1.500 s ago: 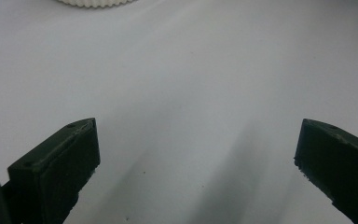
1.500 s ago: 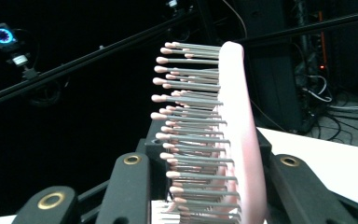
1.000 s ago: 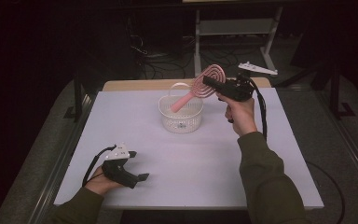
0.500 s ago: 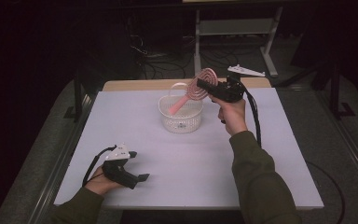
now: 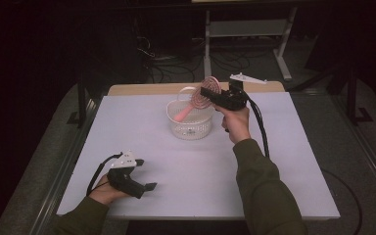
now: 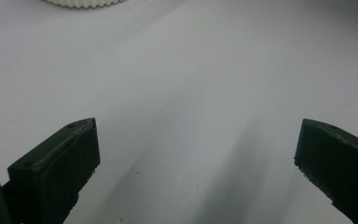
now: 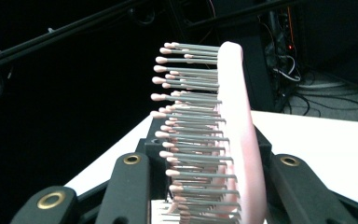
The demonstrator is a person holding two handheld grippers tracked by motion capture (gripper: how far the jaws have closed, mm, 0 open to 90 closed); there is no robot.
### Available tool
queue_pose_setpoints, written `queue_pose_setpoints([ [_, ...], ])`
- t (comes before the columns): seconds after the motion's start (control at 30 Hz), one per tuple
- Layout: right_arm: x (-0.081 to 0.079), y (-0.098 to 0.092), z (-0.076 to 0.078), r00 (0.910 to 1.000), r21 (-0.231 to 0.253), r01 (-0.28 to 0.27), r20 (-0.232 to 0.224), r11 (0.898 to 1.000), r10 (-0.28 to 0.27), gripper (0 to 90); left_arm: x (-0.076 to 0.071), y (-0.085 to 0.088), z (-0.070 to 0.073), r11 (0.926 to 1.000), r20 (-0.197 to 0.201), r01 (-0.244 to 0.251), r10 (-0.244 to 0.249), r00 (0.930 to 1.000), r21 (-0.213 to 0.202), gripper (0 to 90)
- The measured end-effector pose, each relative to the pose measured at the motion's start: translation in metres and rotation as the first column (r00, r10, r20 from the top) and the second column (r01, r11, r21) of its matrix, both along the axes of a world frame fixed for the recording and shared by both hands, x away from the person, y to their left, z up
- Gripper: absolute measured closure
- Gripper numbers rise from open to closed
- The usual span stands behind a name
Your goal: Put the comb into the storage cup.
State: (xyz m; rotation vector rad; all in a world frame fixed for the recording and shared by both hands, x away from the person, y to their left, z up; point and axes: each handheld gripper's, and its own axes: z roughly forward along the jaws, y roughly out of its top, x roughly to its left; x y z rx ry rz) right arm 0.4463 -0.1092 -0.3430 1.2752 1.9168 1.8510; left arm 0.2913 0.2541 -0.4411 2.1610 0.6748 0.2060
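open table (image 5: pixel 200 176) before basket (image 5: pixel 191 125)

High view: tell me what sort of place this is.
Probably a lab or workshop recording station, not a home. A white table stands in a dark room, loose cables trail on the floor behind it, and a metal shelf frame stands beyond.

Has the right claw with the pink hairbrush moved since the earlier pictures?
Yes. The right claw, shut on the pink hairbrush, has come left and lower toward the white basket.
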Motion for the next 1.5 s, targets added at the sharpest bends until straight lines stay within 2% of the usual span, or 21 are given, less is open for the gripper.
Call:
queue_pose_setpoints([
  [0.27,0.003,0.008,-0.016,0.9994,-0.011,-0.005,-0.034,1.0,0.005,62.7,0.0,0.0,0.0,1.0,0.001,0.001,-0.001,1.0,-0.001,0.0],
  [0.73,0.005,0.015,-0.029,0.9985,-0.029,0.001,-0.054,1.0,-0.003,62.7,0.0,0.0,0.0,1.0,-0.003,0.005,-0.005,1.0,-0.005,0.0],
  [1.5,0.011,0.001,-0.04,0.9948,-0.019,0.032,-0.096,0.999,-0.034,61.0,0.0,-0.001,0.0,0.9999,-0.006,0.011,-0.011,0.9999,-0.001,0.0],
])
